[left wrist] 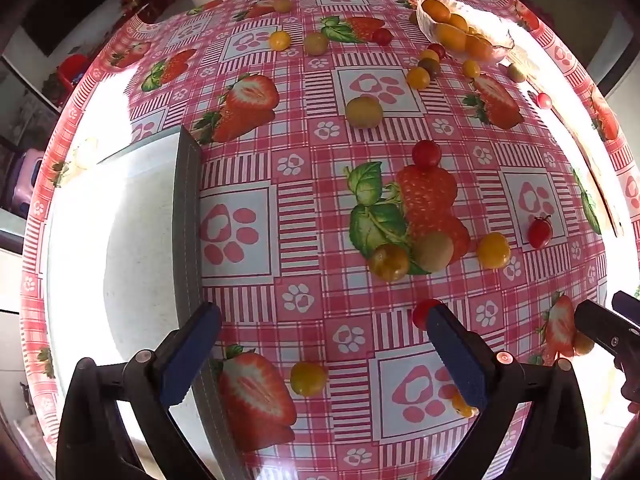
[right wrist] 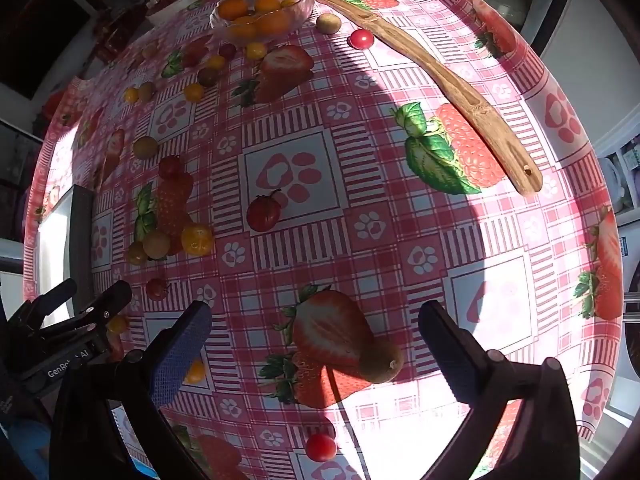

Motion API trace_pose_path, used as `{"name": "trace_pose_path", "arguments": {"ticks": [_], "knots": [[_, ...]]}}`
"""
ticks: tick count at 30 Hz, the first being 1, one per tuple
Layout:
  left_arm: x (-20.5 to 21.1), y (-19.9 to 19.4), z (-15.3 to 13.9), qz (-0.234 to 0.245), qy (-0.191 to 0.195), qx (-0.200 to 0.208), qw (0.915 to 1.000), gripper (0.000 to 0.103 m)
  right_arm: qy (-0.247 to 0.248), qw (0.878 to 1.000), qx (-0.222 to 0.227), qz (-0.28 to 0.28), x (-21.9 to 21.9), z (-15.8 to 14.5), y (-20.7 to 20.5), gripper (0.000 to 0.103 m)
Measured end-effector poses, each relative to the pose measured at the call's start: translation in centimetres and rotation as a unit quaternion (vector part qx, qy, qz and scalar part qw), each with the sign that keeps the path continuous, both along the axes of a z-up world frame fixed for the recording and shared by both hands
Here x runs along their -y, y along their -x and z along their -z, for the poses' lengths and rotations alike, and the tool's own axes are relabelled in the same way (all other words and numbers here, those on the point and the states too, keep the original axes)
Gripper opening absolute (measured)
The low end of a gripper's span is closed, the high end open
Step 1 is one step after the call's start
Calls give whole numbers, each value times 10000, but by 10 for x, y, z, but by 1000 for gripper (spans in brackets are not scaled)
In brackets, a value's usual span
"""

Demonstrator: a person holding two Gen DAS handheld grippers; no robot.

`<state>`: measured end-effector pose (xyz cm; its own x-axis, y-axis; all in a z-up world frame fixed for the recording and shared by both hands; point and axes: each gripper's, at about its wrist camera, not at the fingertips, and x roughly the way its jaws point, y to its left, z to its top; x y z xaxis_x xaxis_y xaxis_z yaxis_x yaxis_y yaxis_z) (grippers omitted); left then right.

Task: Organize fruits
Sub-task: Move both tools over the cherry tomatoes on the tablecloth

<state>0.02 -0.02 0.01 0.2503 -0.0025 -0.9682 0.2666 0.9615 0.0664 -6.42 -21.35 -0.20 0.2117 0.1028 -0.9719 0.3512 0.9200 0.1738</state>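
Several small red, yellow and green-brown cherry tomatoes lie scattered on the pink strawberry-print tablecloth (left wrist: 304,216). A glass bowl (left wrist: 464,30) at the far side holds orange fruits; it also shows in the right wrist view (right wrist: 264,8). My left gripper (left wrist: 320,332) is open and empty above the cloth; a yellow tomato (left wrist: 308,378) lies between its fingers and a red one (left wrist: 422,312) touches the right fingertip. My right gripper (right wrist: 316,328) is open and empty, with a brown-green fruit (right wrist: 380,362) between its fingers.
A white board with a dark grey edge (left wrist: 186,220) lies at the left. A long wooden spoon (right wrist: 448,84) lies at the right of the table. The table edges curve round both views. The other gripper shows at the right edge (left wrist: 612,328) and at the left (right wrist: 68,324).
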Motion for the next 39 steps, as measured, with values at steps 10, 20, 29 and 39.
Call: {"name": "trace_pose_path", "arguments": {"ticks": [10, 20, 29, 39], "knots": [[3, -2, 0, -38, -4, -27, 10000, 103, 21, 10000, -2, -68, -5, 2, -6, 103], [0, -9, 6, -51, 83, 247, 9996, 103, 9, 10000, -8, -84, -4, 2, -9, 103], [1, -12, 11, -61, 109, 6, 9999, 103, -9, 10000, -10, -35, -3, 4, -8, 103], [1, -14, 12, -73, 134, -30, 9999, 103, -12, 10000, -16, -32, -3, 4, -8, 103]]}}
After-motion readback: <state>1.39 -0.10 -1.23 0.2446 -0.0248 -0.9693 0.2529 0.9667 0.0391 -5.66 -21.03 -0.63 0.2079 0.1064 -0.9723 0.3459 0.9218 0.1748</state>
